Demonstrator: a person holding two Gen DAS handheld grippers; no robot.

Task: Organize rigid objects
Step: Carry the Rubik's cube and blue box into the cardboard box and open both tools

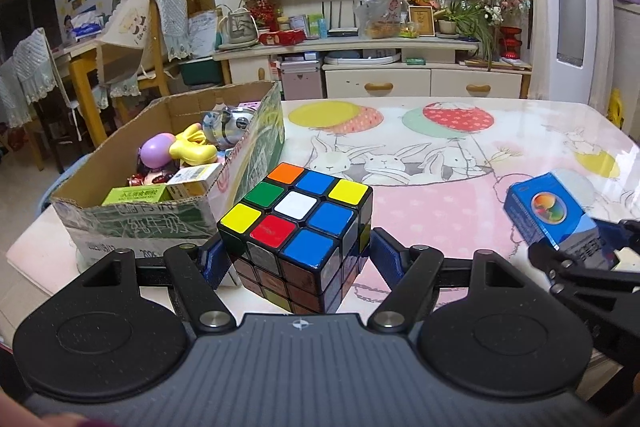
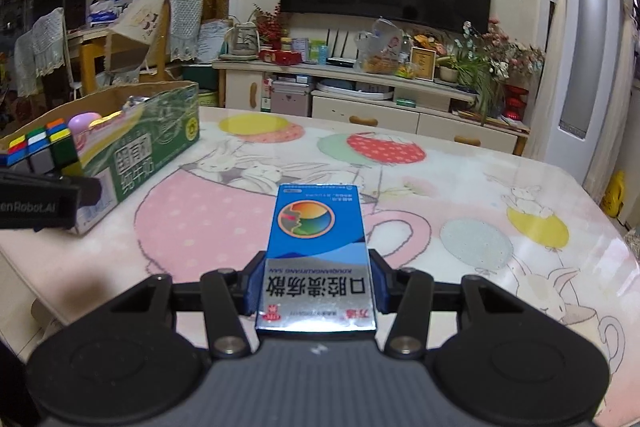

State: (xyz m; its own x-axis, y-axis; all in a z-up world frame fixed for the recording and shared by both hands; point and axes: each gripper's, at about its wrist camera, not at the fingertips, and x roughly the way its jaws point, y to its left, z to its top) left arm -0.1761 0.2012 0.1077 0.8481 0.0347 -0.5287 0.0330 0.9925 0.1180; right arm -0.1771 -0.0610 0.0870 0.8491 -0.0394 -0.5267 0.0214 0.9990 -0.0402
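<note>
Living-room background: wall television, low cabinet, and a table [image 2: 460,187] under a rabbit-and-balloon print cover. My left claw [image 1: 296,259] stands wide, its blue pads clamped on the puzzle cube [image 1: 298,231], carried clear of the table just beside the cardboard box [image 1: 132,223] of toys and cartons. My right claw [image 2: 316,291] is set narrower, gripping the blue medicine carton [image 2: 318,255] by its long sides, above the table centre

Step in hand, by my reading: transport of both items to the box. Next move calls for lifting the cube over the near wall, then opening the pads

Left wrist view alone shows the box interior. Right wrist view alone shows the carton's printed face and the box's outer long side
</note>
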